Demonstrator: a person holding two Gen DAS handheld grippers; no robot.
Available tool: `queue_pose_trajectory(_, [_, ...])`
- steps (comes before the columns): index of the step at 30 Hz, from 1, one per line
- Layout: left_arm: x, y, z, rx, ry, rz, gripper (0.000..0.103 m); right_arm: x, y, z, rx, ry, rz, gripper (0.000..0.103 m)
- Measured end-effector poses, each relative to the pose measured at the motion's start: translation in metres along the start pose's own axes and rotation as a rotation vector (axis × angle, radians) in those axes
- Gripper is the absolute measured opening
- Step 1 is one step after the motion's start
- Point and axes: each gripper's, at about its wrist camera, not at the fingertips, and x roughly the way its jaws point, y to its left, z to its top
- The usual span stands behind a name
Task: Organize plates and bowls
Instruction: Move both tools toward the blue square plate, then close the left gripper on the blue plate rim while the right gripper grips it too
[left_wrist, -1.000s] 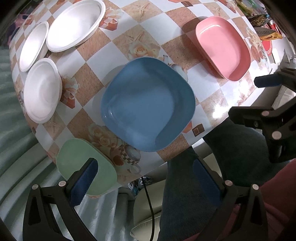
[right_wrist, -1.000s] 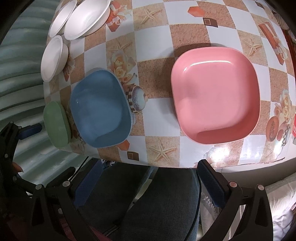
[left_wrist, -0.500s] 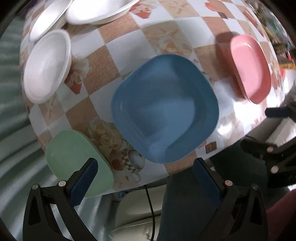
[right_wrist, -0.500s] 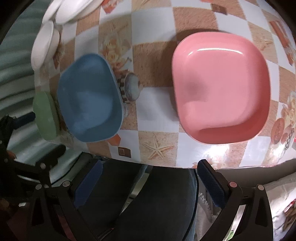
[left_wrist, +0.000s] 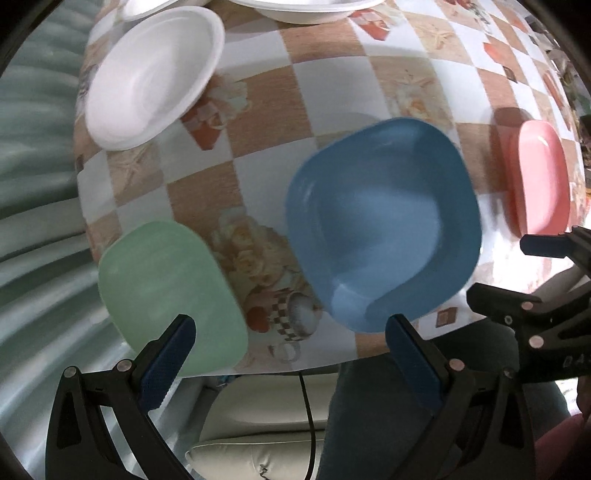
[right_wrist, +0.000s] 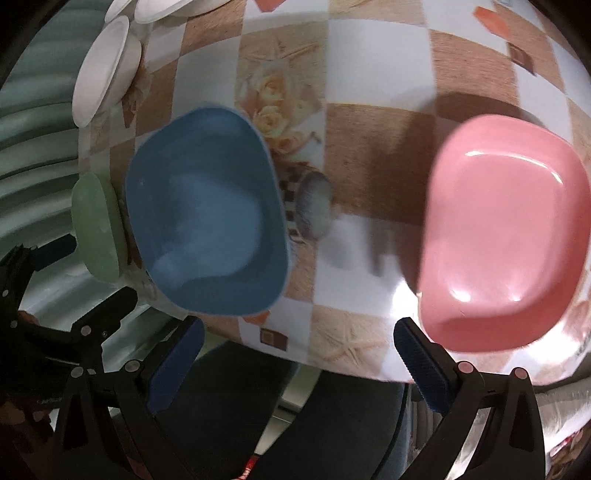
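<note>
Here both tools gape empty at the table edge, the left tool (left_wrist: 288, 339) before the blue plate (left_wrist: 380, 221), the right tool (right_wrist: 299, 343) beside the pink plate (right_wrist: 506, 236).

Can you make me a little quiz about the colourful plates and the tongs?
1. True or false: the blue plate lies between the green plate and the pink plate.
2. Which plate is nearest the right tongs? A green, B pink, C white.
3. Fill in: both the left tongs and the right tongs are ____ and hold nothing.

Key: 1 true. 2 B. 3 open.
</note>
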Motion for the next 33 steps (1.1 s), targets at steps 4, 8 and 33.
queue_pose_trajectory(4, [-0.001, 0.003, 0.001, -0.013, -0.001, 0.013, 0.103, 0.015, 0.008, 0.004, -0.006, -0.016, 0.039, 0.103])
queue_pose_trajectory(8, [0.001, 0.005, 0.000, -0.031, -0.002, 0.020, 0.103, 0.020, 0.011, 0.012, -0.005, -0.034, 0.043, 0.103])
queue_pose_trajectory(33, [0.005, -0.022, 0.014, -0.002, -0.041, 0.011, 0.103, 0.032, 0.018, 0.068, 0.041, -0.167, -0.244, 0.103])
